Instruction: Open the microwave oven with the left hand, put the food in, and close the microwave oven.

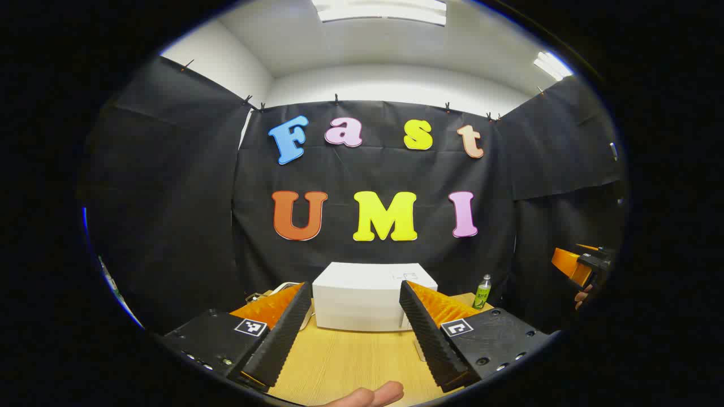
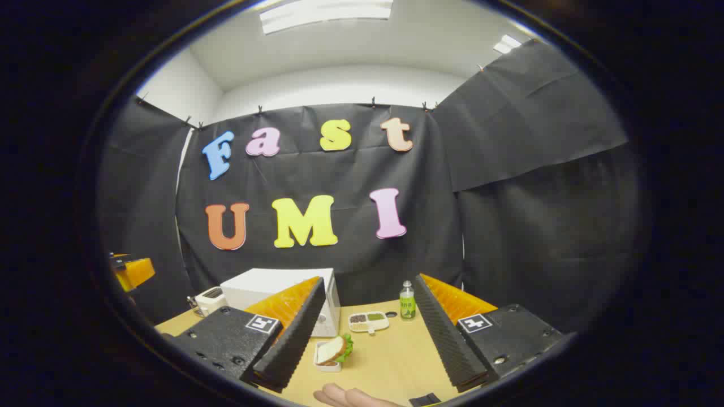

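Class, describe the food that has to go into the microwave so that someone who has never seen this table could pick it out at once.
Find the white microwave at the back of the wooden table. In front of its right corner, nearer the camera, a small white tray holds a sandwich. Unlike the divided dish and green bottle behind it, it shows bread with green lettuce.

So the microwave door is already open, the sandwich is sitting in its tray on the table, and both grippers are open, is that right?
Not quite: the microwave door is shut, as the right gripper view shows. The rest holds: the sandwich sits in its tray on the table, and both grippers are open.
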`<state>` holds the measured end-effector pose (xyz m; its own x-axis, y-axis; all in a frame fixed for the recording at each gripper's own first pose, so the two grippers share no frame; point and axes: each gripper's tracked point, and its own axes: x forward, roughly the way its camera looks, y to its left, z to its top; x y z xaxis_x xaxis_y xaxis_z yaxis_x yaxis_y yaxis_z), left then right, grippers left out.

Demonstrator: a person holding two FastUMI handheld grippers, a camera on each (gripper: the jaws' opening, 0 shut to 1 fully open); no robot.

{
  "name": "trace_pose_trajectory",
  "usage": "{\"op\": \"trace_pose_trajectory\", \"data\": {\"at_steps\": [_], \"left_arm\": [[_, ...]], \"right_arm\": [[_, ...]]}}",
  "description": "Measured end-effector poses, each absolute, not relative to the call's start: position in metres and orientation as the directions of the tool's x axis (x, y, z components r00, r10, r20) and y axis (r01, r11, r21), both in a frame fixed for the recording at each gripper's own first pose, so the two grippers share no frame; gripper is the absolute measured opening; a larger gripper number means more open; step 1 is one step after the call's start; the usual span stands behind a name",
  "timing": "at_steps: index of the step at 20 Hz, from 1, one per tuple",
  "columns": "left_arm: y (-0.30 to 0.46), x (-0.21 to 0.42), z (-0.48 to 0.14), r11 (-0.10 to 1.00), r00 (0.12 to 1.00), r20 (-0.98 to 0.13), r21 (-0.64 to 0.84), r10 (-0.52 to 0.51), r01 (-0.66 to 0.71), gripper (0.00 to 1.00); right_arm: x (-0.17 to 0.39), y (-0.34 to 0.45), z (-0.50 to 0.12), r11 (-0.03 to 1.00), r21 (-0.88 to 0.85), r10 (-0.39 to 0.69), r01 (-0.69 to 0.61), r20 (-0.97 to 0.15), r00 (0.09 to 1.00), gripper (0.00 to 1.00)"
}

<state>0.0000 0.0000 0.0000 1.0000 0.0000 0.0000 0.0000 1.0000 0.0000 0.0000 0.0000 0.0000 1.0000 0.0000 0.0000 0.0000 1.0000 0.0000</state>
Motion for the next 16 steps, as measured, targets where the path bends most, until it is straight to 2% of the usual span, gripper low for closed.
{"op": "trace_pose_trajectory", "data": {"at_steps": [5, 6, 16], "left_arm": [[-0.003, 0.001, -0.006, 0.999, 1.000, -0.005, 0.035, -0.004, 0.004, 0.95], [-0.005, 0.000, -0.006, 0.999, 1.000, -0.005, 0.032, -0.009, 0.009, 0.95], [-0.012, 0.009, -0.003, 0.999, 1.000, 0.014, 0.030, 0.012, -0.013, 0.95]], "right_arm": [[0.001, -0.010, 0.000, 1.000, 0.001, -0.015, 0.015, 0.008, 1.000, 0.92], [0.001, -0.011, -0.001, 1.000, -0.001, -0.015, 0.015, 0.008, 1.000, 1.00], [0.018, -0.025, -0.019, 0.999, 0.035, 0.002, -0.001, -0.041, 0.999, 1.00]]}}
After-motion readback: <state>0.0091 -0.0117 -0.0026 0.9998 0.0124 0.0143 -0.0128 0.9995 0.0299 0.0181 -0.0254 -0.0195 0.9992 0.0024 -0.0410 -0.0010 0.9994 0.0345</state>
